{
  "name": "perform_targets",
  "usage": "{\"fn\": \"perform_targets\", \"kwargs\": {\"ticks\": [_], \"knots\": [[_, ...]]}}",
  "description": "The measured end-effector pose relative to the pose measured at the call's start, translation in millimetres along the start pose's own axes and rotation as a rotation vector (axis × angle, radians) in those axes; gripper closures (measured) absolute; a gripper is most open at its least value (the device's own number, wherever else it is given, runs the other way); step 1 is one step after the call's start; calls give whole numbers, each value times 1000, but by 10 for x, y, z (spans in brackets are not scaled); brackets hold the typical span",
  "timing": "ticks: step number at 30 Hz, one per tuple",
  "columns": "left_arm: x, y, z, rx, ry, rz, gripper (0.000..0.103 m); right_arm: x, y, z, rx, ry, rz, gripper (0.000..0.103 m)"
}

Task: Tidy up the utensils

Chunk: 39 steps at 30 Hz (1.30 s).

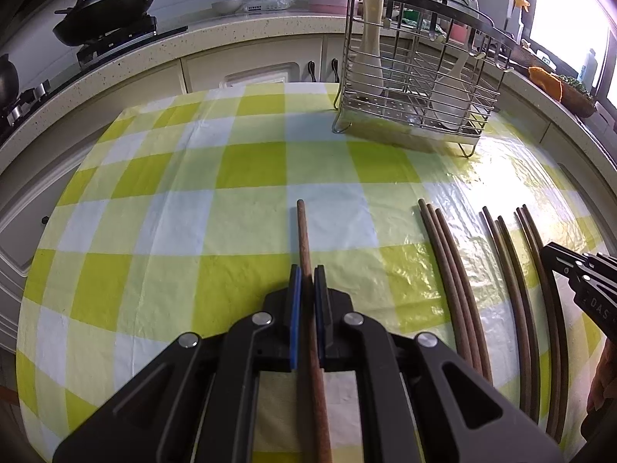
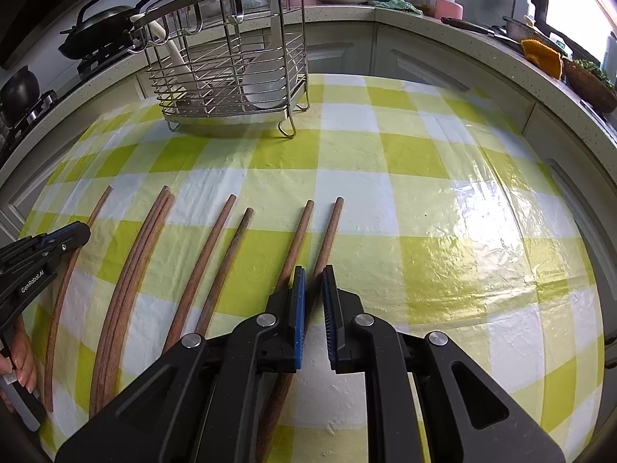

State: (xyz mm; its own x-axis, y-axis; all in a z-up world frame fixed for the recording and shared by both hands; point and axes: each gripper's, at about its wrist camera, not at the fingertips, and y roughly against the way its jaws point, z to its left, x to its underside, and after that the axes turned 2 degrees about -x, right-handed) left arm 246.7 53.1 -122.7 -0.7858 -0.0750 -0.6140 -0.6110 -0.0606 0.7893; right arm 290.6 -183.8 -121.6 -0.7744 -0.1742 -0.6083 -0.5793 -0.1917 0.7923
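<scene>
My left gripper [image 1: 307, 274] is shut on one brown chopstick [image 1: 302, 231] that lies on the green-checked tablecloth [image 1: 193, 193] and runs straight out between the blue pads. Several more chopsticks [image 1: 455, 270] lie in a row to its right. In the right wrist view my right gripper [image 2: 314, 272] is shut on the rightmost chopstick [image 2: 331, 227], which crosses the jaws at a slant; another chopstick [image 2: 300, 231] passes just left of its left finger. The wire utensil rack [image 1: 416, 77] [image 2: 231, 77] stands at the table's far side with white utensils [image 2: 262, 96] inside.
Loose chopsticks [image 2: 131, 270] lie between the two grippers; the left gripper [image 2: 83, 229] and a hand [image 2: 19, 355] show at the left edge. The right gripper [image 1: 547, 250] shows at the other view's right edge. A speckled counter with a wok [image 1: 108, 4] rings the table.
</scene>
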Motion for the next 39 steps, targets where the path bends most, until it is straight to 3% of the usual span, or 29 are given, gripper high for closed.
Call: {"fn": "perform_targets", "kwargs": {"ticks": [8, 28, 39], "knots": [[39, 61, 68, 23, 31, -25, 97, 47, 126, -23, -11, -16, -69, 96], [-449, 1449, -21, 52, -2, -365, 97, -411, 1333, 52, -64, 6, -374, 96], [-538, 1684, -148, 54, -18, -431, 97, -462, 1670, 100, -72, 41, -465, 96]]}}
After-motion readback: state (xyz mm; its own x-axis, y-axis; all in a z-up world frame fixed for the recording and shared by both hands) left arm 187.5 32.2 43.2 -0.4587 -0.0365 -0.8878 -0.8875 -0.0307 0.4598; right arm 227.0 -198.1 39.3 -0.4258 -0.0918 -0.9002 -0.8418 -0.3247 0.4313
